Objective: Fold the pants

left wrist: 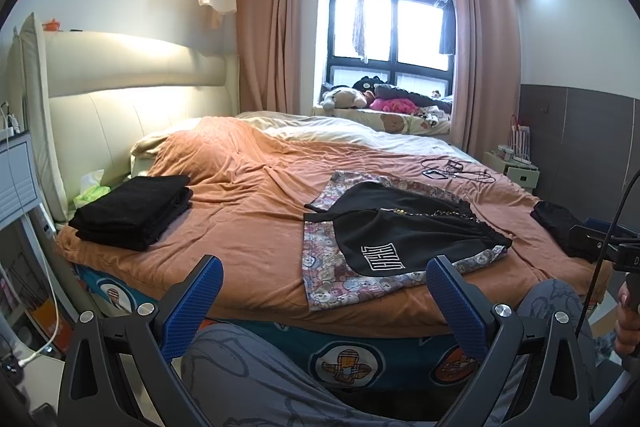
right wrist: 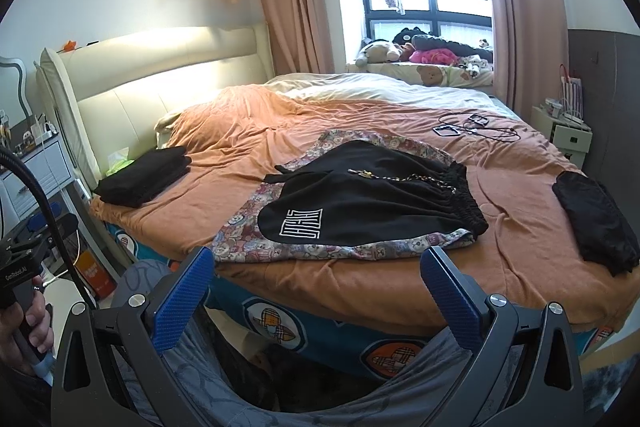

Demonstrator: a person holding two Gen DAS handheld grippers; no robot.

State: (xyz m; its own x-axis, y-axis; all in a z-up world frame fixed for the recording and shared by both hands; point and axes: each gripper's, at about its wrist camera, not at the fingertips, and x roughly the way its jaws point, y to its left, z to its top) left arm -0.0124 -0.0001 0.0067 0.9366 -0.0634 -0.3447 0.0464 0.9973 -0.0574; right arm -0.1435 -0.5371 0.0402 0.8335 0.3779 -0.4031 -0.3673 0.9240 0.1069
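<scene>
Black shorts [left wrist: 404, 235] with a white square logo and an elastic waistband lie spread on a bear-print garment [left wrist: 320, 275] near the bed's front edge; both show in the right wrist view too, the shorts [right wrist: 360, 203] over the print garment [right wrist: 256, 239]. My left gripper [left wrist: 322, 281] is open and empty, held in front of the bed, short of the clothes. My right gripper [right wrist: 316, 267] is open and empty, also just short of the bed's front edge. The right gripper's body shows at the left wrist view's right edge [left wrist: 600, 243].
A folded black stack [left wrist: 132, 211] lies at the bed's left, by a tissue pack [left wrist: 92, 189]. Another black garment [right wrist: 596, 223] lies at the right. Cables and a phone [right wrist: 472, 129] lie farther back. The orange cover [left wrist: 248, 211] spans the bed. My grey-trousered legs [left wrist: 256, 379] are below.
</scene>
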